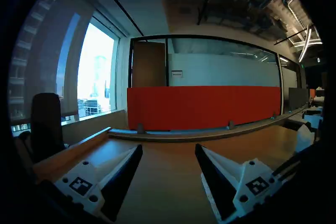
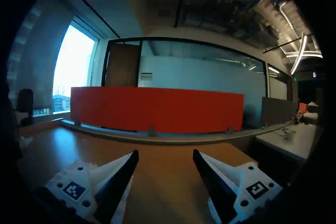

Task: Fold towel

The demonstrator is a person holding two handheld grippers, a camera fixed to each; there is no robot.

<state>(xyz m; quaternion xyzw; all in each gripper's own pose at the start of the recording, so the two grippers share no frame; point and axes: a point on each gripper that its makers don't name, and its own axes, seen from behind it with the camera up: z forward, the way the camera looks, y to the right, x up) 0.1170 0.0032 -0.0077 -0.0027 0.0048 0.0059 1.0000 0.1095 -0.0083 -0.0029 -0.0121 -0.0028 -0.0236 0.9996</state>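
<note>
Left gripper (image 1: 168, 146) and right gripper (image 2: 165, 151) stand wide open, empty, above the desk (image 1: 252, 140) (folding apparently not begun).

Ahead of your left tongs (image 1: 168, 146), spread apart, bare worktop (image 1: 168, 182) runs to a red partition (image 1: 201, 107) closing the far edge. Left of them, a raised wooden ledge (image 1: 71, 150) and a dark chair (image 1: 45, 125) bar the way. Ahead of your right tongs (image 2: 165, 151), also spread, the same bare run meets the red partition; rightward the worktop ends.
</note>
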